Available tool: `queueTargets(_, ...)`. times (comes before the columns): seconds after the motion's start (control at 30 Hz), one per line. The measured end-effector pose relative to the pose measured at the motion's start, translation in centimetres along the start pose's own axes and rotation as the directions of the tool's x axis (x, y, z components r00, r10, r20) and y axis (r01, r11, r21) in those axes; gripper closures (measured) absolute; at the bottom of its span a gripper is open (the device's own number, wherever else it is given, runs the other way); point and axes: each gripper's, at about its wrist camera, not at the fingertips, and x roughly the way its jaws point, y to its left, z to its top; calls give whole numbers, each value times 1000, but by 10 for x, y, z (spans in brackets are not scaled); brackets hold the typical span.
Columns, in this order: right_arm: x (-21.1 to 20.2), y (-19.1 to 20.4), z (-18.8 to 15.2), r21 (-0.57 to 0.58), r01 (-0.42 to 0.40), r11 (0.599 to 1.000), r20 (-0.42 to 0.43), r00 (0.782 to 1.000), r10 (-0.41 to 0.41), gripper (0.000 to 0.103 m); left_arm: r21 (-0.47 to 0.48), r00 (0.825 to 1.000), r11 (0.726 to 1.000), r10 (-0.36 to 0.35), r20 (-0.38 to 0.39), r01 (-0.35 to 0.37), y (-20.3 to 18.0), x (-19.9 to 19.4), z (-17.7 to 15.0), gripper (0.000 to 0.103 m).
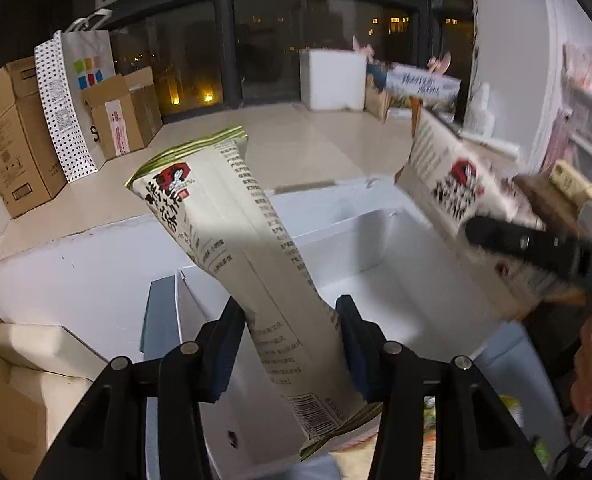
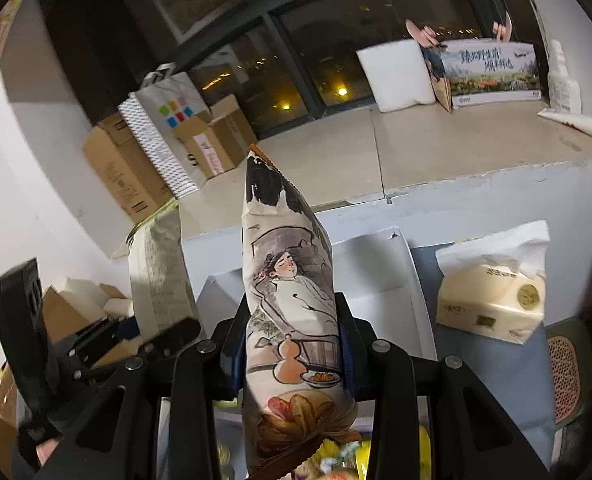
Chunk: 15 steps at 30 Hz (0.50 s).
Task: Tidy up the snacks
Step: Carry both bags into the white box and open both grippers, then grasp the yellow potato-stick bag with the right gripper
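- Above the white open box [image 1: 396, 248], both grippers hold snack packs clear of the tabletop.
- Left gripper [image 1: 291, 344]: jaws closed partway on the cream-and-green snack bag [image 1: 231, 248], pinching its lower third. Long axis runs up and away from the jaws, leaning left; barcode end hangs below the pads.
- Right gripper [image 2: 291, 344]: jaws clamped on the illustrated snack bag [image 2: 287, 300] about its middle. Bag stands near upright, sealed top pointing away, bottom end below the fingers over a heap of loose snacks [image 2: 336, 460].
- Box cavity lies just ahead of and below both sets of jaws; judging by the left view, the left bag is nearer its near-left corner, so that arm looks better placed to drop first.
- Tissue pack [image 2: 492, 292] sits right of the box.
- Risk: the upright bags may tip when let go.
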Motion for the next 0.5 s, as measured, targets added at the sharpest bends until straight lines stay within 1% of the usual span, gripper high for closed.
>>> queueTargets(0.07, 13, -2, 4, 3, 21, 1000, -6, 1000, -21, 61, 14, 999, 1000, 21, -31, -20, 3, 15, 1, 49)
queueTargets(0.1, 16, -4, 6, 5, 24, 1000, -5, 1000, -24, 49, 16, 999, 999, 29, -44, -28, 4, 20, 1, 42)
queueTargets(0.13, 20, -6, 7, 13, 34, 999, -7, 999, -34, 16, 16, 998, 999, 35, -53, -34, 6, 24, 1, 24)
queueTargets(0.17, 21, -9, 6, 26, 58, 998, 5, 998, -58, 1, 18, 998, 999, 47, -53, -46, 8, 27, -1, 13)
queueTargets(0.2, 18, -11, 5, 35, 69, 997, 34, 997, -70, 0, 18, 998, 998, 53, -44, -52, 10, 26, -2, 0)
queueTargets(0.23, 14, -14, 4, 39, 68, 997, 56, 996, -71, 0, 16, 998, 998, 54, -27, -53, 12, 24, -4, 0)
queueTargets(0.3, 12, -17, 1, 41, 54, 998, 45, 997, -56, 0, -4, 998, 998, 59, -14, -59, 17, 19, -7, 0)
queueTargets(0.37, 7, -18, 0, 34, 62, 998, 43, 997, -63, 0, -26, 999, 999, 41, -7, -41, 23, 13, -10, 0)
queueTargets(0.47, -5, -15, -7, 7, 79, 997, 82, 993, -79, 0, -39, 999, 998, 45, 6, -45, 25, 1, -17, 0)
queueTargets(0.5, -11, -13, -10, -4, 68, 998, 95, 993, -67, 0, -36, 999, 999, 40, 12, -40, 24, -3, -20, 0)
